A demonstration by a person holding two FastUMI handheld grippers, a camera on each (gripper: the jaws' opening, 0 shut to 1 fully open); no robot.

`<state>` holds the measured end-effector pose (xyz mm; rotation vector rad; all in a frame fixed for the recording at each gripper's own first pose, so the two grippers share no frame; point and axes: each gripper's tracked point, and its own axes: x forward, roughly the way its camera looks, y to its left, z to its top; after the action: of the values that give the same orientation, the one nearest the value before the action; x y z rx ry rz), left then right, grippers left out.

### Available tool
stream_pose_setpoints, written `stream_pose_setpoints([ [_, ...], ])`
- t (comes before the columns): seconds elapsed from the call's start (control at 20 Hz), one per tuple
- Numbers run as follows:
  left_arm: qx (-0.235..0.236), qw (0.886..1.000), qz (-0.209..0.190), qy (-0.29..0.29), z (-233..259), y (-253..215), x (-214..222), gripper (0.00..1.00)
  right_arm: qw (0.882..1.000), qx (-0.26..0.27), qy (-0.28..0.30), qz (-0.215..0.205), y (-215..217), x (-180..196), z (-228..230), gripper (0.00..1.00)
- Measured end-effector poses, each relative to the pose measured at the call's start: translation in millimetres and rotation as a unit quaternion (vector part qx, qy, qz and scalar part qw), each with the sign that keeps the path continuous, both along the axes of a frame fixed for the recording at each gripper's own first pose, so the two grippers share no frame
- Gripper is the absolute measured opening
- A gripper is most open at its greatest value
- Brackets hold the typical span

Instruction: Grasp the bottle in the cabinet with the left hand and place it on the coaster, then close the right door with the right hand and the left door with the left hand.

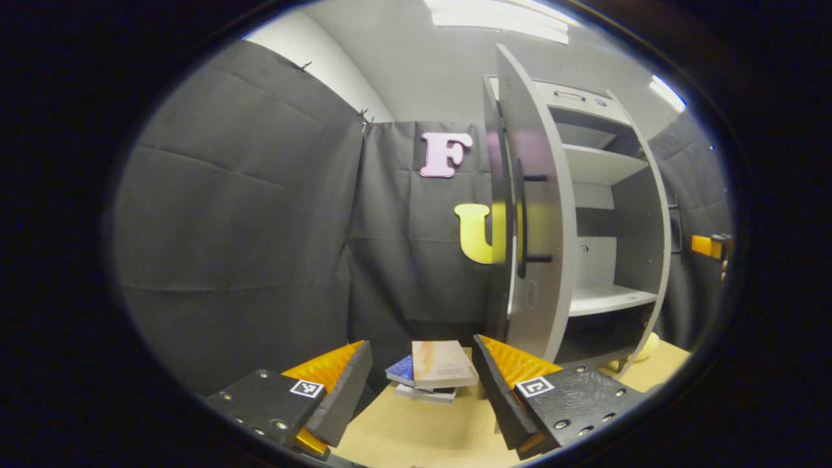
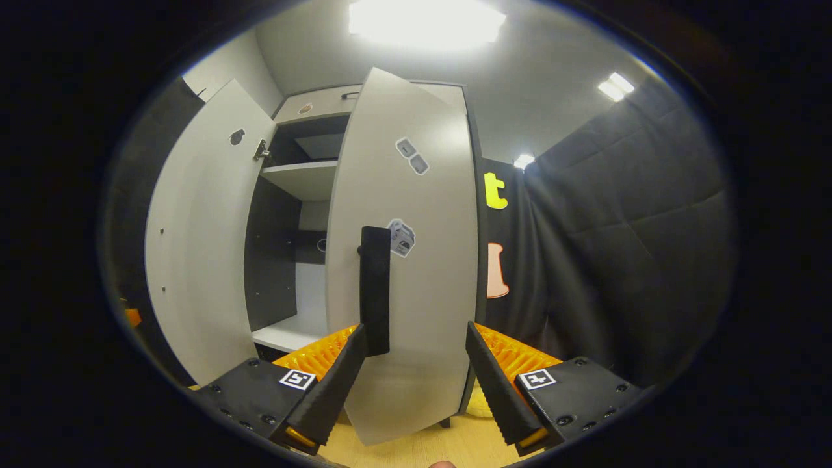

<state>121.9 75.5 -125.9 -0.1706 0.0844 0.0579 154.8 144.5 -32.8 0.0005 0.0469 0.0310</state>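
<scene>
The grey cabinet [image 1: 601, 166] stands at the right of the left gripper view, with bare shelves. Its left door [image 1: 552, 273] is swung out, its black bar handle [image 1: 520, 214] towards me. My left gripper [image 1: 422, 383] is open and holds nothing, low over the table and apart from the door. In the right gripper view the right door [image 2: 429, 260] is partly swung in, close ahead. Its black handle [image 2: 375, 292] ends by the left finger of my open right gripper [image 2: 413, 364]; whether they touch I cannot tell. The left door [image 2: 201, 247] stands wide open.
A small stack of books [image 1: 432, 370] lies on the wooden table [image 1: 416, 435] just ahead of the left gripper. A pale yellow round thing [image 1: 650, 344] sits by the cabinet's foot. Black cloth walls close in on both sides.
</scene>
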Motion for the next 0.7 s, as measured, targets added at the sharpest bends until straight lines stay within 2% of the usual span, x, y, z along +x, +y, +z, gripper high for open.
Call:
stream_pose_setpoints([
  [0.05, -0.007, 1.000, 0.001, -0.004, 3, -1, 2, 0.96, 1.000, -0.002, 0.003, 0.005, 1, -4, -4, 0.96],
  [0.15, -0.016, 1.000, 0.001, -0.015, 10, -3, 9, 0.96, 1.000, -0.013, 0.008, 0.005, -2, -12, -12, 0.96],
  [0.25, -0.014, 1.000, -0.002, -0.026, 21, 0, 21, 0.86, 1.000, -0.022, 0.011, 0.001, -9, -22, -18, 0.96],
  [0.4, -0.005, 0.999, -0.003, -0.042, 34, 1, 28, 0.95, 1.000, -0.022, 0.021, -0.003, -21, -30, -27, 0.96],
  [0.55, 0.013, 0.998, -0.005, -0.067, 46, 2, 42, 0.90, 0.999, -0.014, 0.025, -0.017, -41, -37, -29, 0.96],
  [0.6, 0.020, 0.997, -0.007, -0.069, 48, 1, 43, 0.96, 0.999, -0.011, 0.025, -0.021, -47, -39, -29, 0.96],
  [0.65, 0.026, 0.997, -0.010, -0.069, 49, 0, 44, 0.90, 0.999, -0.009, 0.024, -0.026, -54, -41, -28, 0.98],
  [0.7, 0.031, 0.997, -0.012, -0.070, 49, -1, 43, 0.90, 0.999, -0.009, 0.023, -0.031, -61, -43, -28, 0.98],
])
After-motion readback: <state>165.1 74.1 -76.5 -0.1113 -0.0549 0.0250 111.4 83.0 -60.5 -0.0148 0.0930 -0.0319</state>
